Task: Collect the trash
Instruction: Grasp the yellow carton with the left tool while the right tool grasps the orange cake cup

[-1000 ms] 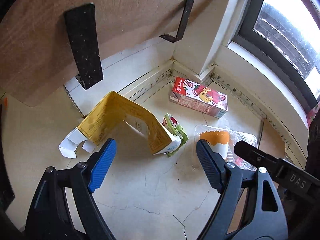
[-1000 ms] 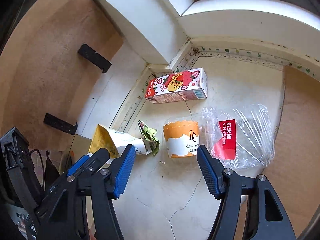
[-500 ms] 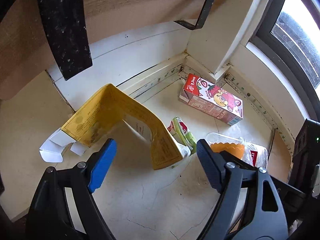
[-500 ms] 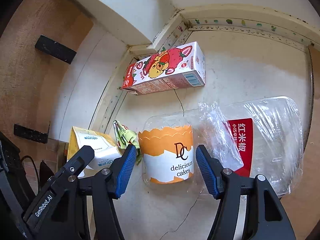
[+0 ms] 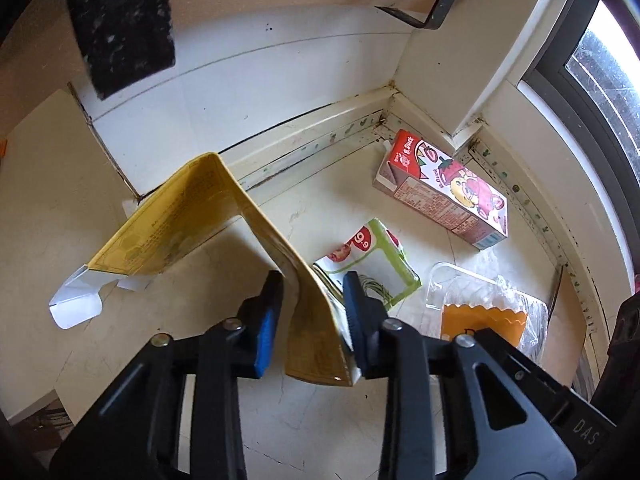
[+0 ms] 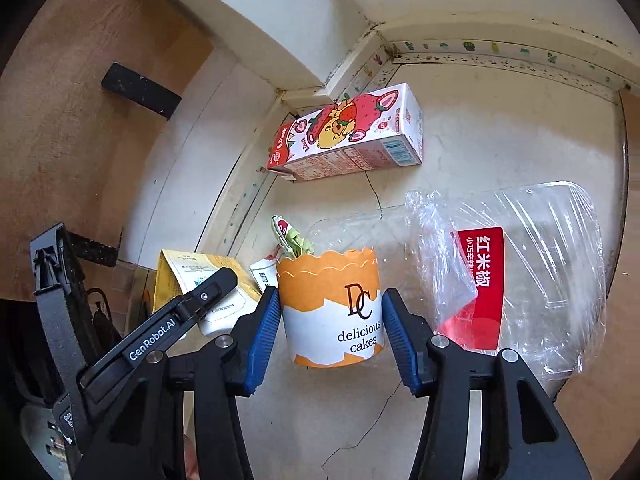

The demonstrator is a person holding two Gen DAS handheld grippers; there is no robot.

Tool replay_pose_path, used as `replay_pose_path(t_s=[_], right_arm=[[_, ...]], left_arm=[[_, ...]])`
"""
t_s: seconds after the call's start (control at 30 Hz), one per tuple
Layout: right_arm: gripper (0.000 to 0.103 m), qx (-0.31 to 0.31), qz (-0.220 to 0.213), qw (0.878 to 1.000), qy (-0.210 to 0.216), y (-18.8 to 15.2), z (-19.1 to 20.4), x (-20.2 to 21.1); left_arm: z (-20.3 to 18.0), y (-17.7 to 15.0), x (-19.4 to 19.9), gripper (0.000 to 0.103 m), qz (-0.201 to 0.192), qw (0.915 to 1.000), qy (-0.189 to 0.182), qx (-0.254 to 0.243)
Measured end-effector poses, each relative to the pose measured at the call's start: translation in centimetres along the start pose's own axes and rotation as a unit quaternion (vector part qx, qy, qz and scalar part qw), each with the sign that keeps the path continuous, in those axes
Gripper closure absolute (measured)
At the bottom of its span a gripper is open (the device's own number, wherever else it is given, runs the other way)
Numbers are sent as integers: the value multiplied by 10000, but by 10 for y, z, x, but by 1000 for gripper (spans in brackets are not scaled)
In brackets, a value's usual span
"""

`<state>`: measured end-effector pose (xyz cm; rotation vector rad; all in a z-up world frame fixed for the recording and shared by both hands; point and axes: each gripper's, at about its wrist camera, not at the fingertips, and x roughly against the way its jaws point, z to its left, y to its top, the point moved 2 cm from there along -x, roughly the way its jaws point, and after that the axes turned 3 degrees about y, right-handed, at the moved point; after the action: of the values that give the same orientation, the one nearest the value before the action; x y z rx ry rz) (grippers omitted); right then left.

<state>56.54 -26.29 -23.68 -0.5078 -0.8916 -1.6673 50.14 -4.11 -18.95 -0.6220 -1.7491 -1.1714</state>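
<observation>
Trash lies on a cream floor in a wall corner. My left gripper (image 5: 314, 300) has its jaws closed around one end of a bent yellow flattened carton (image 5: 192, 220), pads at its sides. My right gripper (image 6: 330, 320) has its pads against both sides of an orange-and-white "delicious cakes" paper cup (image 6: 332, 308) inside a clear plastic tray (image 6: 552, 264). A crumpled green-and-white wrapper (image 5: 372, 256) lies between the carton and the cup. A red strawberry drink box (image 5: 444, 190) lies near the corner, also in the right wrist view (image 6: 348, 136).
A brown wooden board with black metal brackets (image 5: 120, 20) hangs above the floor at left. White baseboards (image 5: 312, 148) meet at the corner. A window (image 5: 600, 72) is at right. The left gripper's body (image 6: 168, 332) shows beside the cup.
Both grippers moved down and forward onto the trash. The left jaws closed around the yellow carton's end. The right jaws narrowed onto the cake cup.
</observation>
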Motion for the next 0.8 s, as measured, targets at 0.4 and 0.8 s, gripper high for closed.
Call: replay_pose_path(t_s=[0.4,0.8], right_arm=[[53,259,-235,9994,-42,-26,18,23],[54,396,-506,9979,-46,-76,48,70]], left_arm=[[14,-28,41,92,-376,9992,-85,-125],[58,-72,111,92,-431,9985,-290,-173]])
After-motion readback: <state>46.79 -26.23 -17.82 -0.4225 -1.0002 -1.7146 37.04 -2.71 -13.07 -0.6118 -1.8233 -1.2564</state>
